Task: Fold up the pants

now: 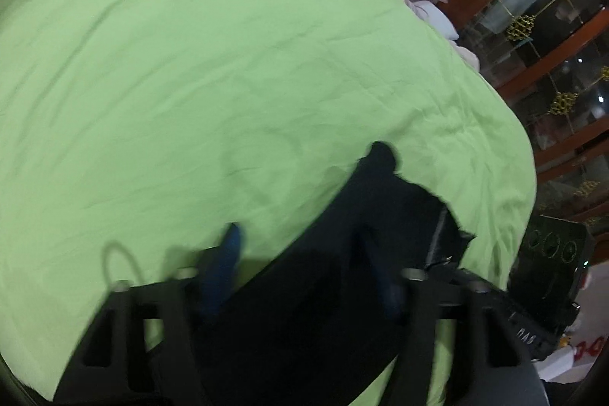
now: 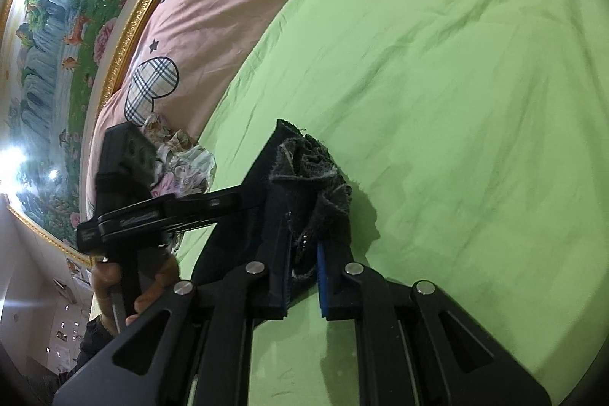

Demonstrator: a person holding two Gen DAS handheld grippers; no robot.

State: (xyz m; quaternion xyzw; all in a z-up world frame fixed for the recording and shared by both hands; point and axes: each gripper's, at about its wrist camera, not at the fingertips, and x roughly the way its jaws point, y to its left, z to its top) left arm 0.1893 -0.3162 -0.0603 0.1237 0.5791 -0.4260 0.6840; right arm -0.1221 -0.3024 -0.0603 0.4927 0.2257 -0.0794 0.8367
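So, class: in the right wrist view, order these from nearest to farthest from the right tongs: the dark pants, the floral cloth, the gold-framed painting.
1. Dark pants: clamped in the right tongs.
2. Floral cloth: left, at the green sheet's edge.
3. Gold-framed painting: far left, on the wall.

Black tool [image 2: 304, 276], blue pads [image 2: 322, 286], silver screws

Right gripper [image 2: 304, 276] clamping dark pants [image 2: 304, 170], green sheet [image 2: 456, 82] beneath
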